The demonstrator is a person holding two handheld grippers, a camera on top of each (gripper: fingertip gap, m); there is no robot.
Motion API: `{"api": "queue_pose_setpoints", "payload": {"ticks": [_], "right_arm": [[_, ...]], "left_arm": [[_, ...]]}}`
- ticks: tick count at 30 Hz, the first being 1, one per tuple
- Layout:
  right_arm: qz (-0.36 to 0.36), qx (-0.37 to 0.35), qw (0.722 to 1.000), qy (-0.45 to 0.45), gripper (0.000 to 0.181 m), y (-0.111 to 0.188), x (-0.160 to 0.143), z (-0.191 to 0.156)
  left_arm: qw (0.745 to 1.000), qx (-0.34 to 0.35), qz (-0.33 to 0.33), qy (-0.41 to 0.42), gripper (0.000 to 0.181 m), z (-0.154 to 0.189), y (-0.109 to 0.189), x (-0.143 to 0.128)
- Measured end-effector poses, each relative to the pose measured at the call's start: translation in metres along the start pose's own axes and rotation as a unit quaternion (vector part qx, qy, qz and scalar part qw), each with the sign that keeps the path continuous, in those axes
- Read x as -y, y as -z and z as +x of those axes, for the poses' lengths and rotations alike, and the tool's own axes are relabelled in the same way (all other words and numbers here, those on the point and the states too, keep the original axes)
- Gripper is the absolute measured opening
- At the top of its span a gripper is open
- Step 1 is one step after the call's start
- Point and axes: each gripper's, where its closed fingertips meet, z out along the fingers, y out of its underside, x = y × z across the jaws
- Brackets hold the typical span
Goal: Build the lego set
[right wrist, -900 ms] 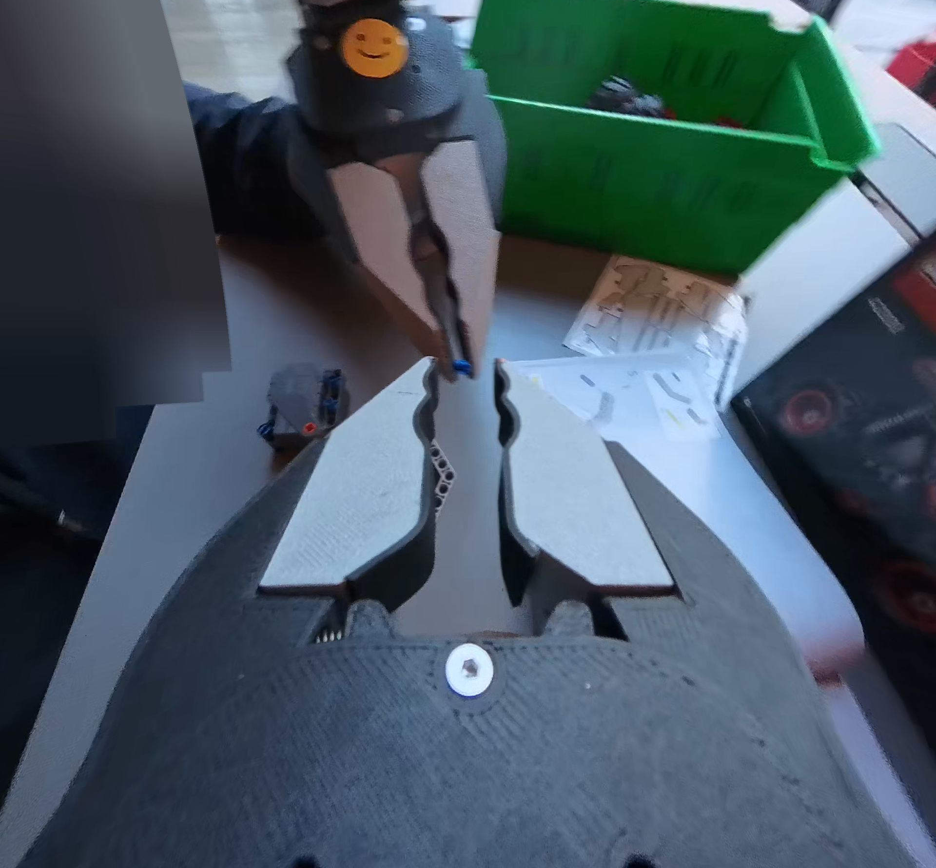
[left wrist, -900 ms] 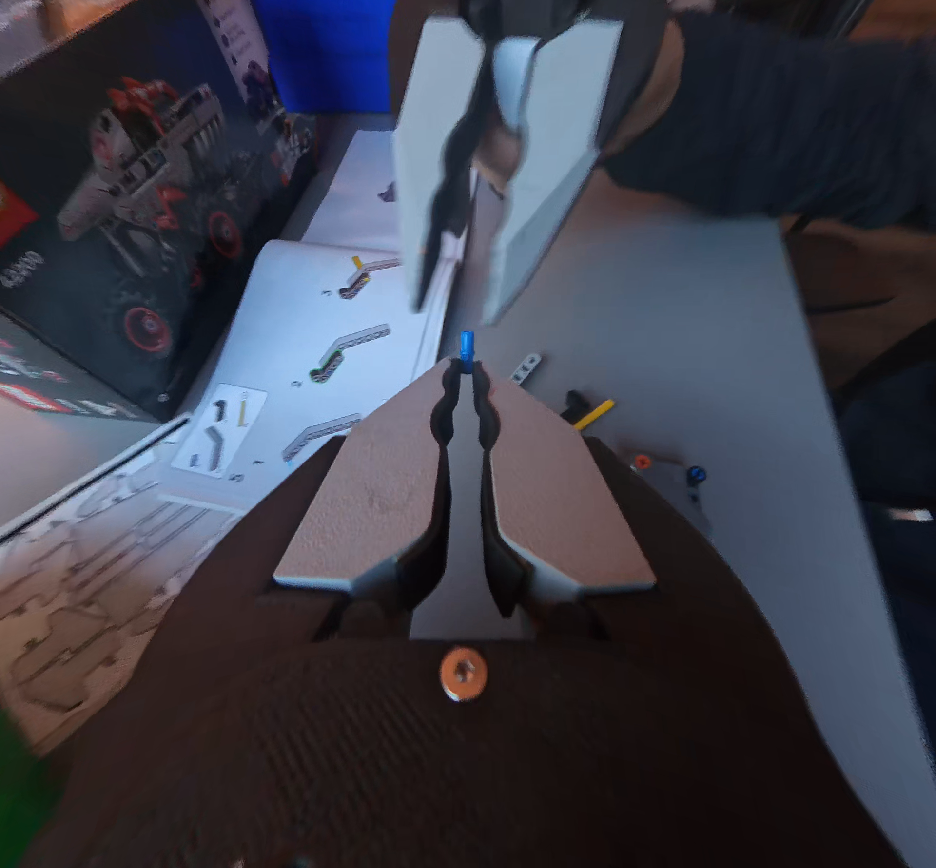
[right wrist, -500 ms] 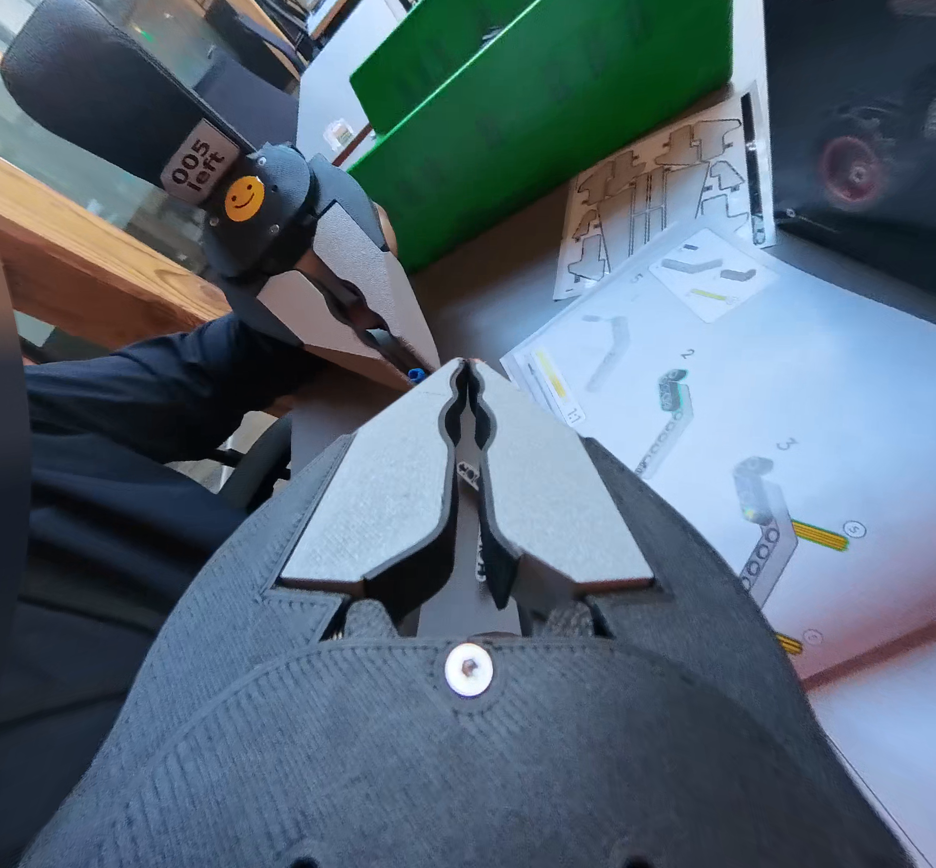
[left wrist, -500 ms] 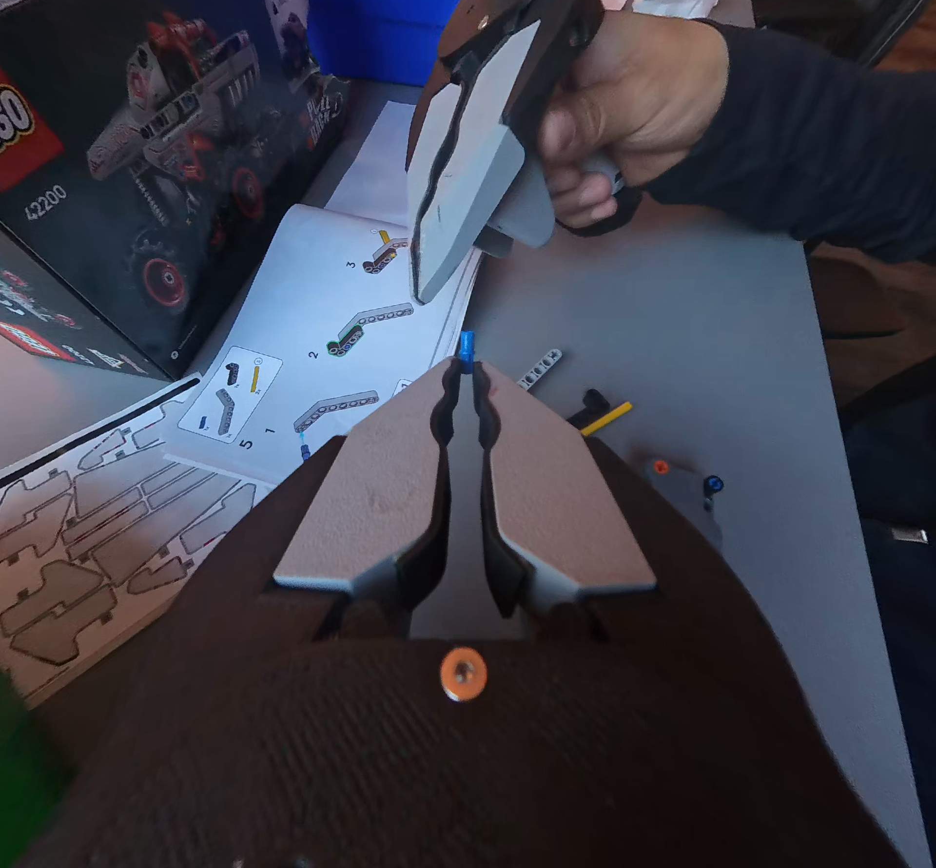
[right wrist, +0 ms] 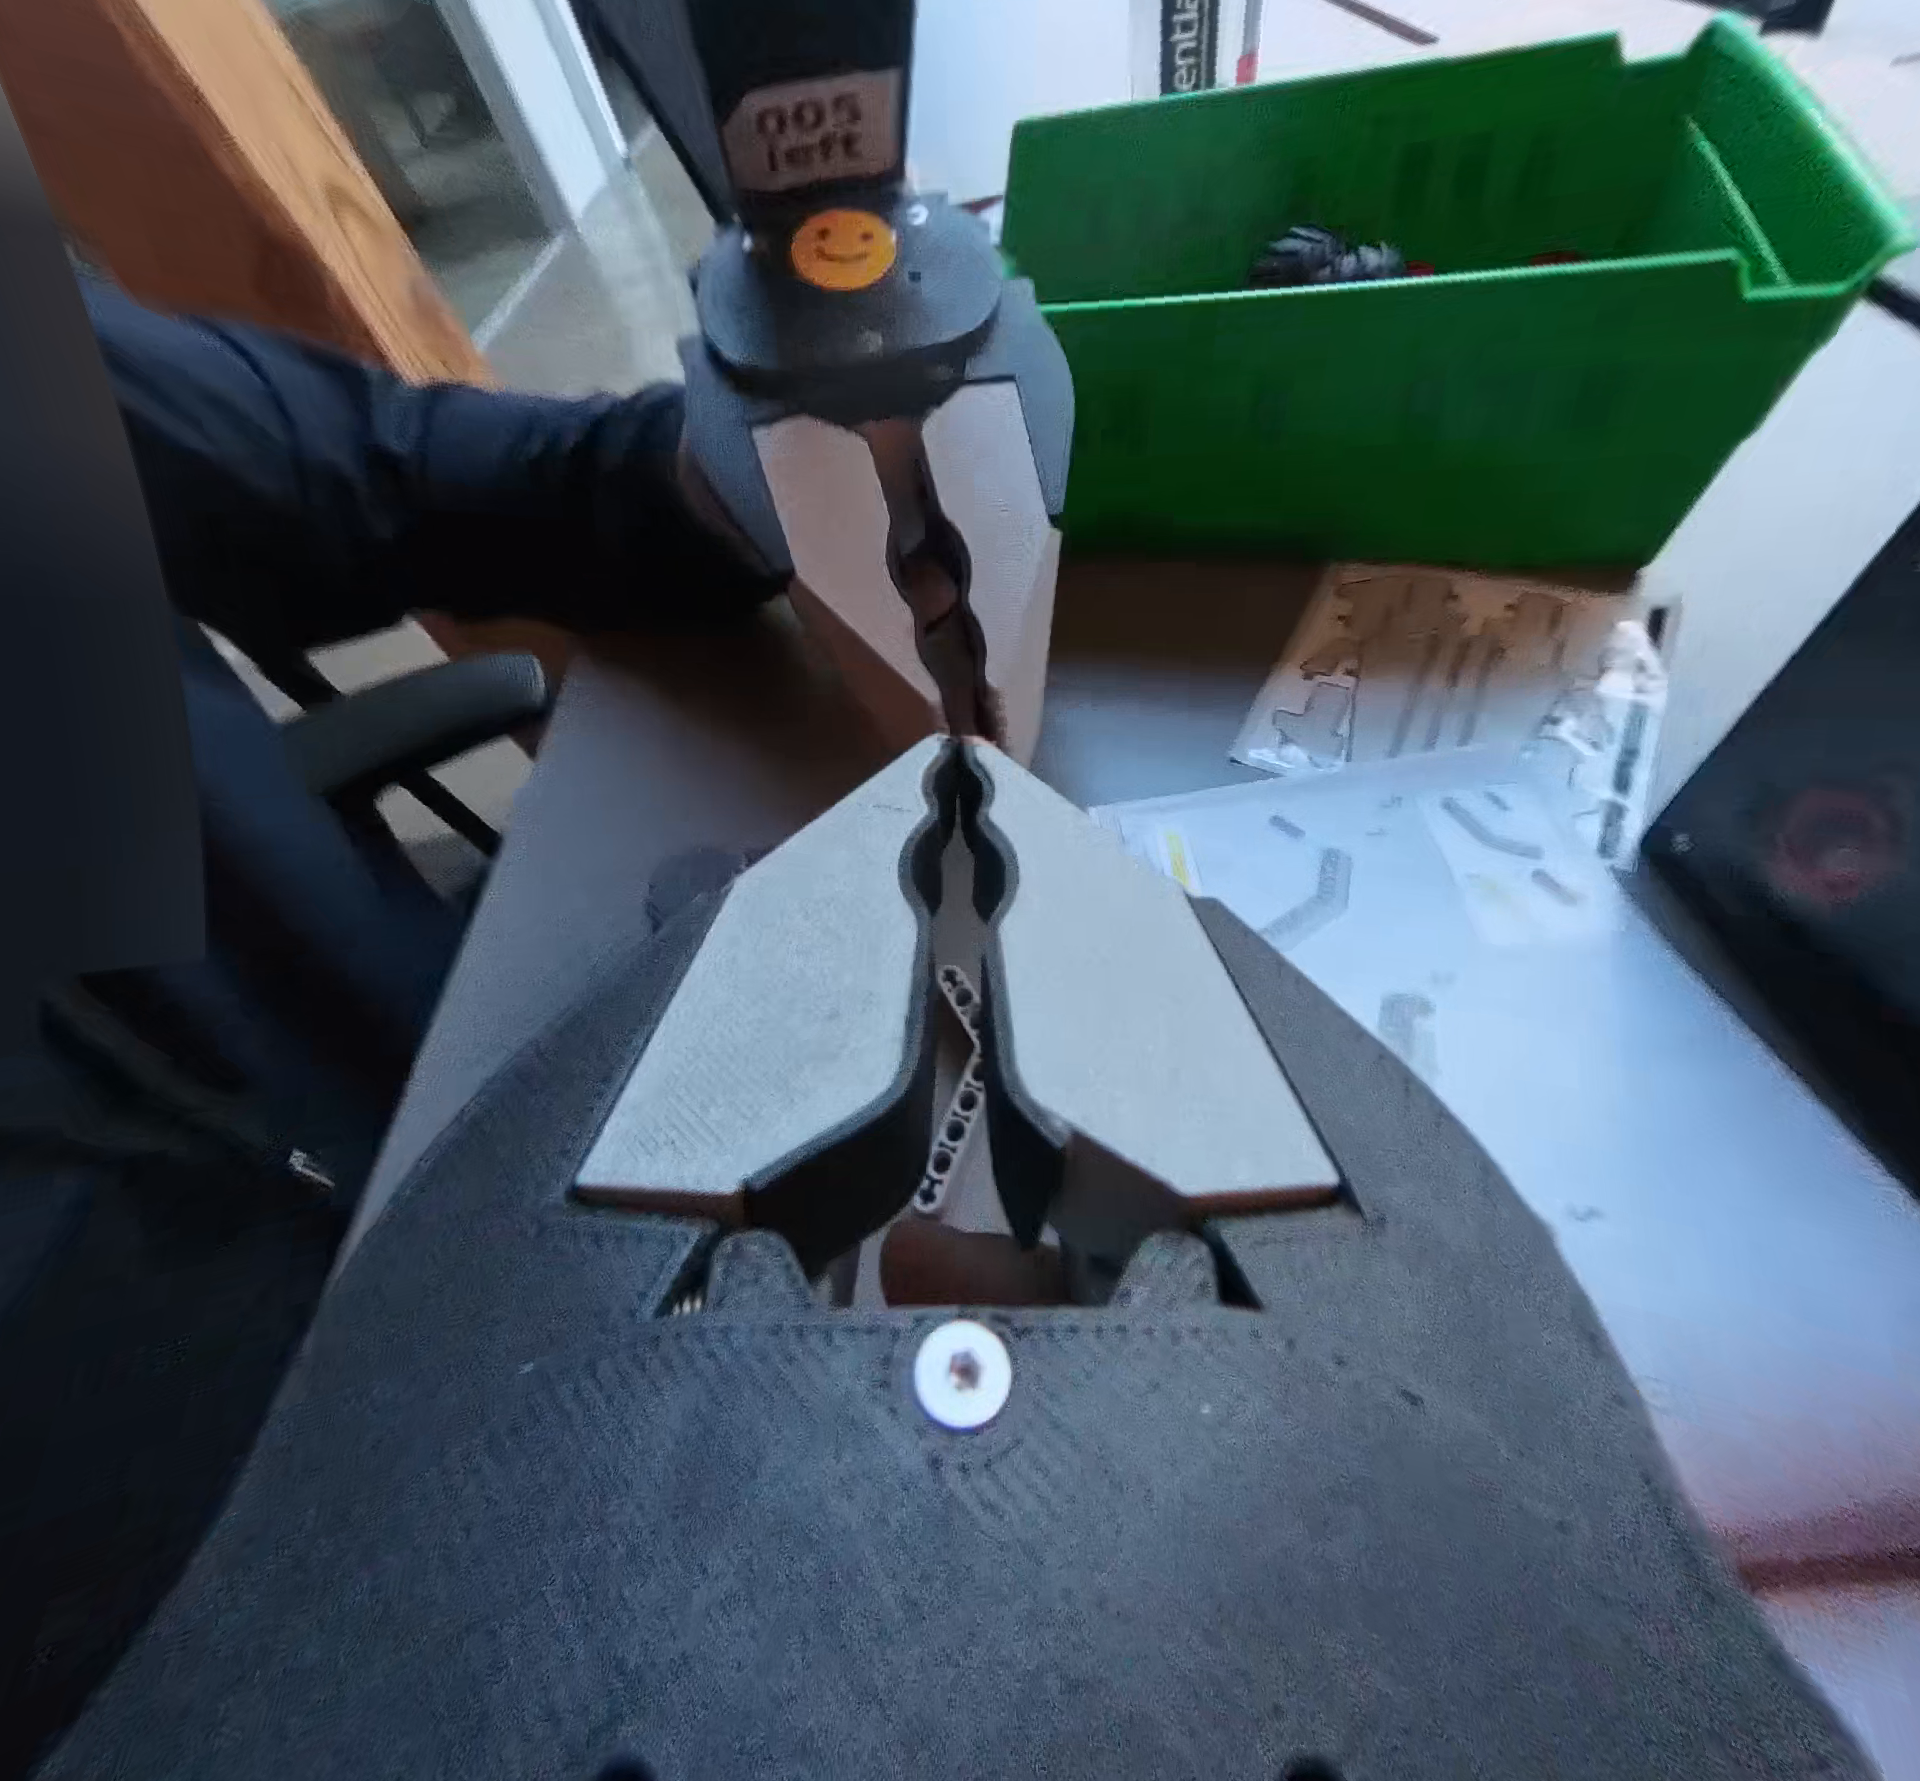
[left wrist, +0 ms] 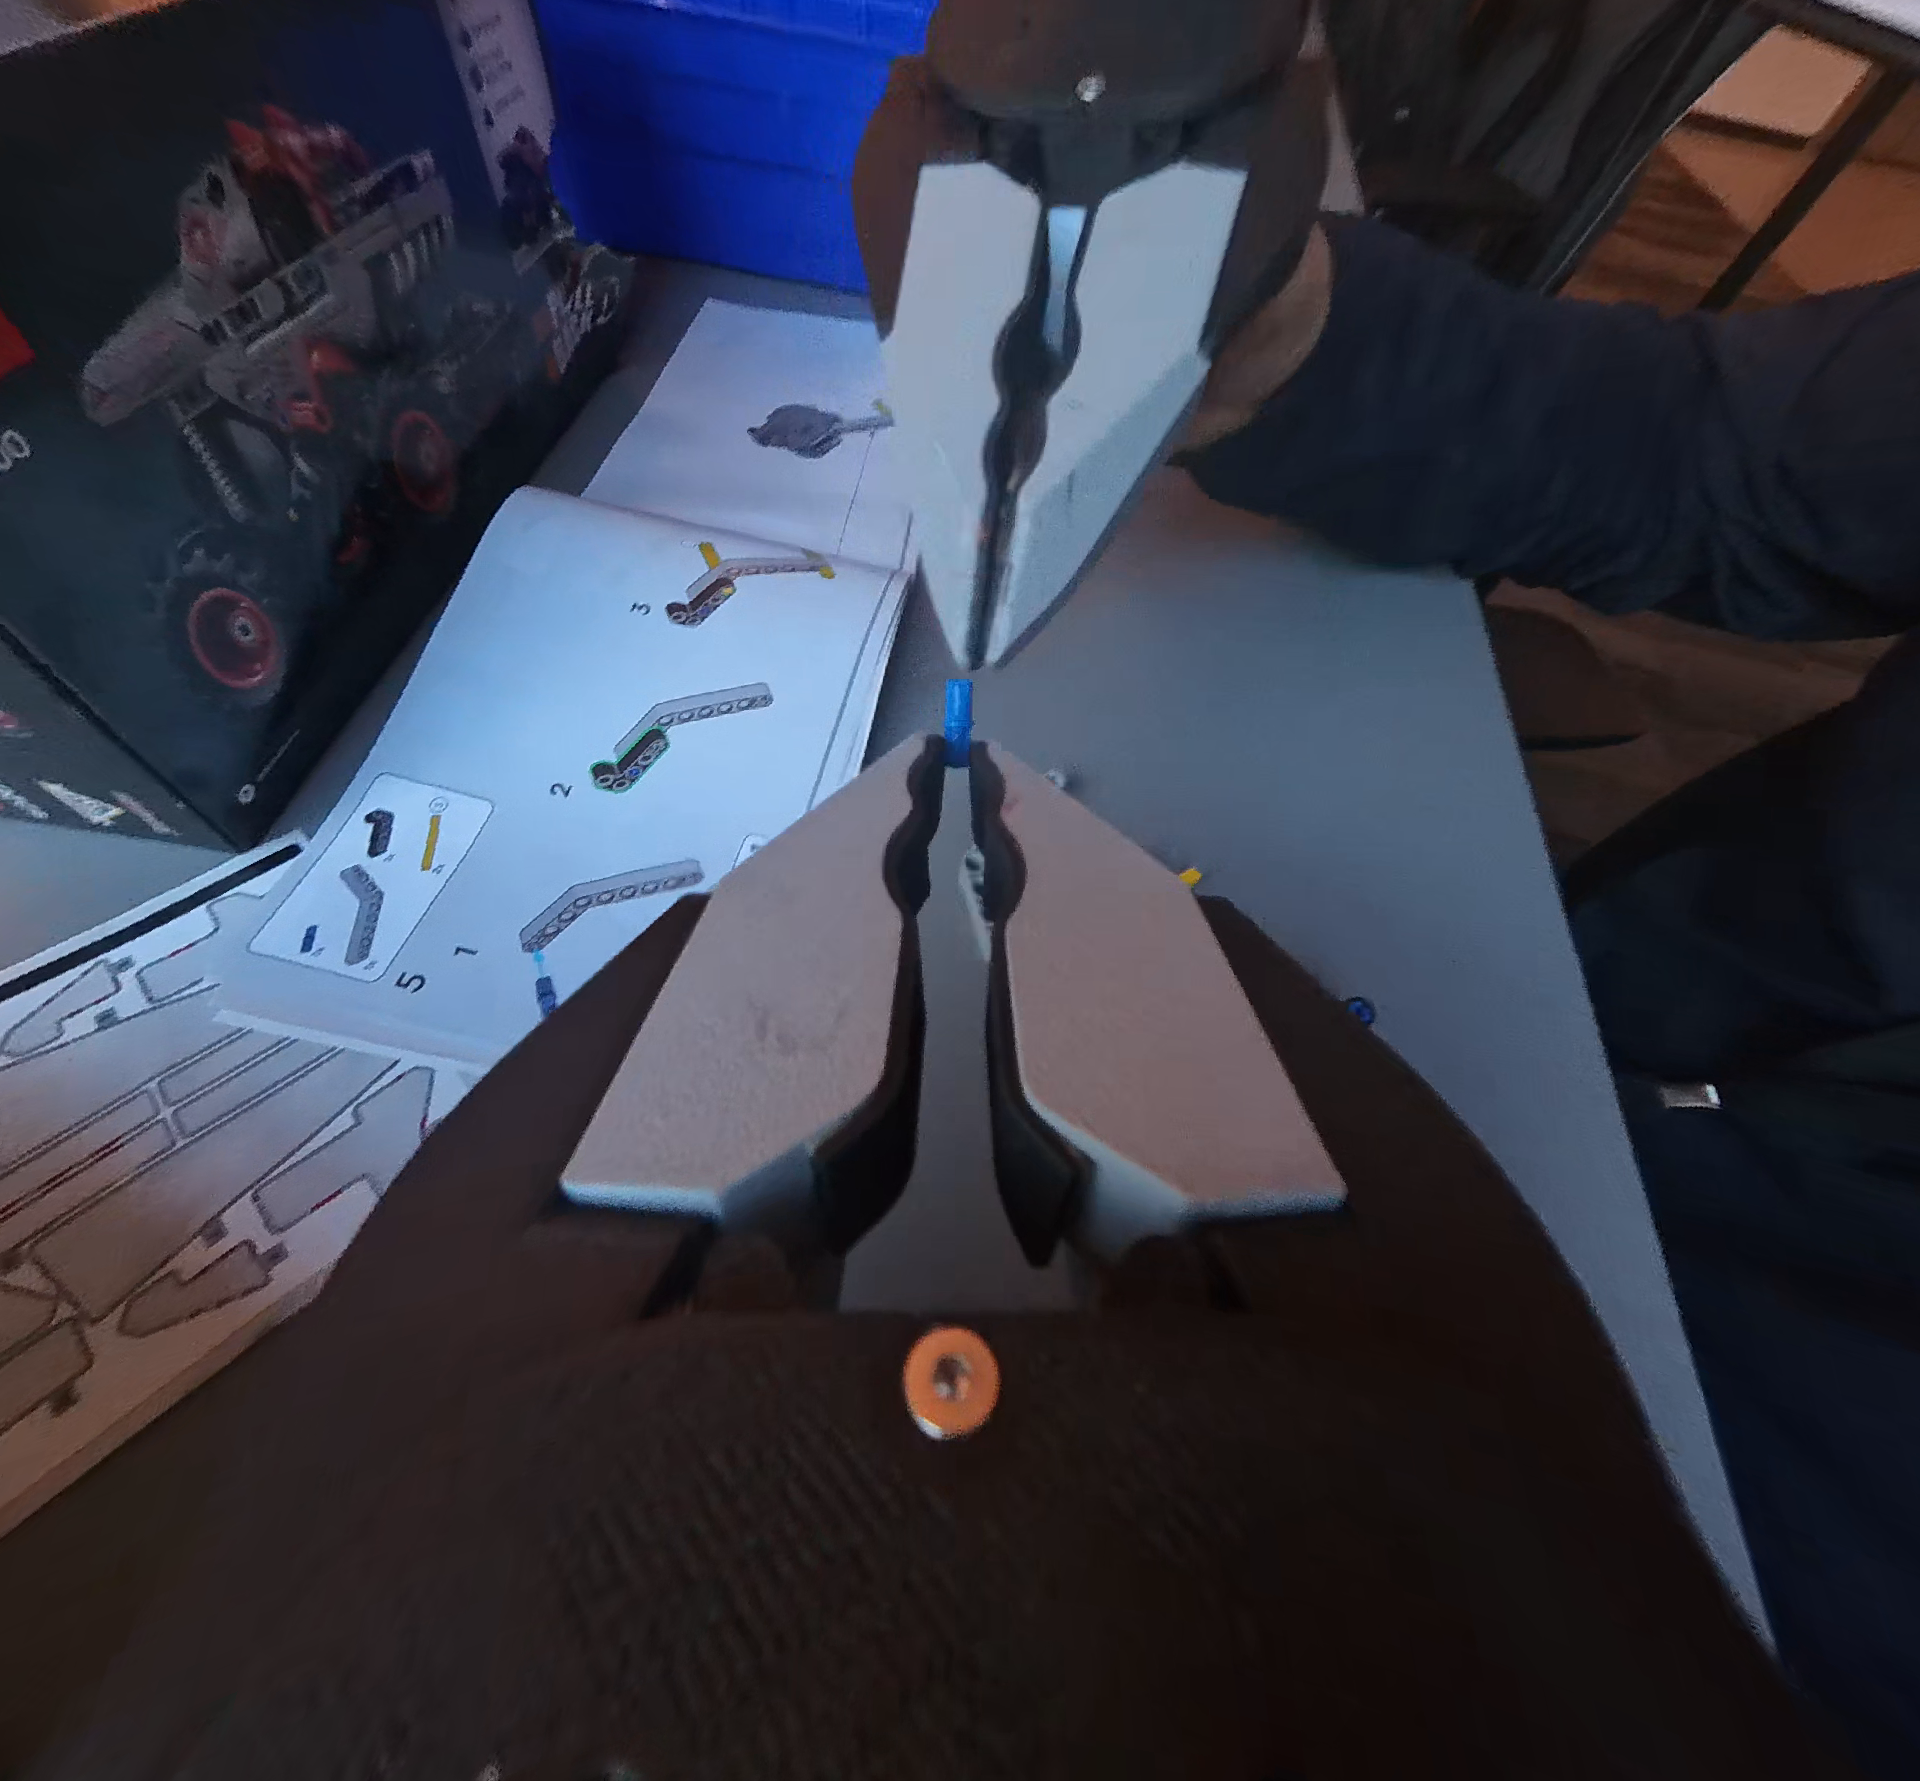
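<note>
My left gripper (left wrist: 956, 760) is shut on a small blue pin (left wrist: 957, 718) that sticks out past its tips, above the grey table (left wrist: 1299, 744). My right gripper (left wrist: 977, 656) faces it tip to tip, a short gap from the pin, with its jaws closed. In the right wrist view my right gripper (right wrist: 958, 746) meets the left gripper (right wrist: 971, 729); the pin is hidden there. A grey holed beam (right wrist: 954, 1077) shows in the gap between my right fingers; I cannot tell if it is held or lies on the table. A grey beam (left wrist: 975, 884) also shows between my left fingers.
The open instruction booklet (left wrist: 644, 692) lies left of the grippers, with the dark set box (left wrist: 260, 381) and a blue bin (left wrist: 727, 100) behind. A green bin (right wrist: 1455, 401) with parts stands behind the left gripper. A sticker sheet (left wrist: 125, 1108) and a yellow axle (left wrist: 1190, 874) lie nearby. My left and right fingertips are right by each other.
My right gripper went from open to shut, tilted away sideways, then swung back to face the left gripper tip to tip. The left gripper kept hold of the blue pin.
</note>
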Motion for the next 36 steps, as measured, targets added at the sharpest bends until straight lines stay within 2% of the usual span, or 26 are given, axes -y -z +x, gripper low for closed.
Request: {"api": "queue_pose_setpoints", "payload": {"ticks": [6,13,23,27,29,36], "right_arm": [[-0.014,-0.036,0.999,0.033,0.000,0.003,0.000,0.006],[-0.026,-0.027,0.998,0.040,0.003,0.001,-0.003,0.001],[-0.040,-0.020,0.998,0.039,0.000,-0.005,-0.008,-0.003],[-0.041,-0.019,0.998,0.034,0.006,-0.007,-0.009,-0.002],[-0.043,-0.021,0.998,0.036,0.002,-0.007,-0.010,-0.002],[-0.047,-0.023,0.999,0.017,0.001,-0.010,-0.013,0.001]], "left_arm": [[1.000,-0.008,0.017,-0.009,0.002,0.003,0.002,0.005],[1.000,-0.010,0.020,-0.012,0.002,0.005,0.002,0.007],[1.000,-0.004,0.001,-0.015,0.002,0.004,0.000,0.002],[1.000,-0.002,-0.007,-0.016,0.002,0.004,-0.001,-0.001],[1.000,-0.005,-0.007,-0.015,0.002,0.005,-0.001,-0.001],[0.999,0.020,-0.032,-0.036,0.002,0.000,-0.003,-0.007]]}}
